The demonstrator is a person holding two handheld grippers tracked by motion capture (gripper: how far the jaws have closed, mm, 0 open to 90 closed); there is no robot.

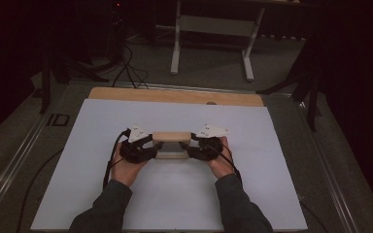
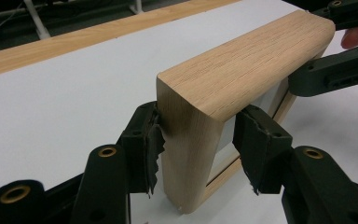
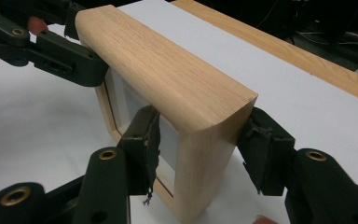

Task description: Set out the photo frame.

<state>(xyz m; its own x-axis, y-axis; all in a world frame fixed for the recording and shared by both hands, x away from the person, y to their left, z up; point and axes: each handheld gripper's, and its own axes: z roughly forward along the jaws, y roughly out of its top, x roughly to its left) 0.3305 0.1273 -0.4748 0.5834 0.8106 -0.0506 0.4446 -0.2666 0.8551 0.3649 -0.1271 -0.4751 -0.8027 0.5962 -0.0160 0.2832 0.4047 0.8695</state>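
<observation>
Two grippers of mine clench one wooden frame (image 1: 172,137) by its ends, left gripper (image 2: 196,154) and right gripper (image 3: 198,151). Pale oak, rounded edges, standing upright on the white surface (image 1: 175,204), near its middle.

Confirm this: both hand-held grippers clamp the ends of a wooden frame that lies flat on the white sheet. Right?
Not flat: the high view shows the wooden frame standing upright on edge on the white sheet, the left hand-held gripper and right hand-held gripper clamping its ends.
</observation>
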